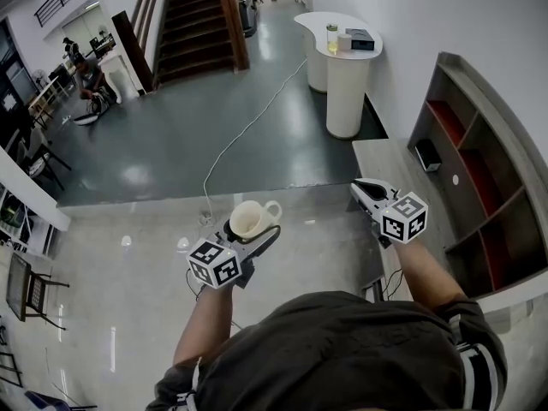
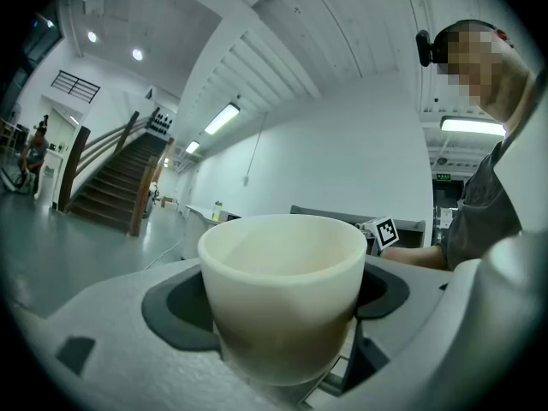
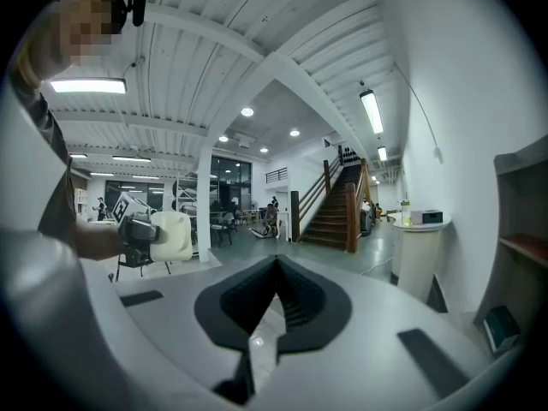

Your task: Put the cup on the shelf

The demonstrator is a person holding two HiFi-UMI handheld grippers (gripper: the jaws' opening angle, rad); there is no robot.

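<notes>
Head view: L gripper holds cup upright in air over open floor, well apart from shelf at right. R gripper is over the low ledge beside shelf.
L gripper view: 2 jaws wide, pads pressing cup's sides.
R gripper view: jaws closed, empty; shelf edge at right, open floor ahead.

1. The cup is sitting between the left gripper's jaws.
2. The right gripper is hovering to its right, apart.
3. The shelf is standing further right, the staircase rising far ahead.
</notes>
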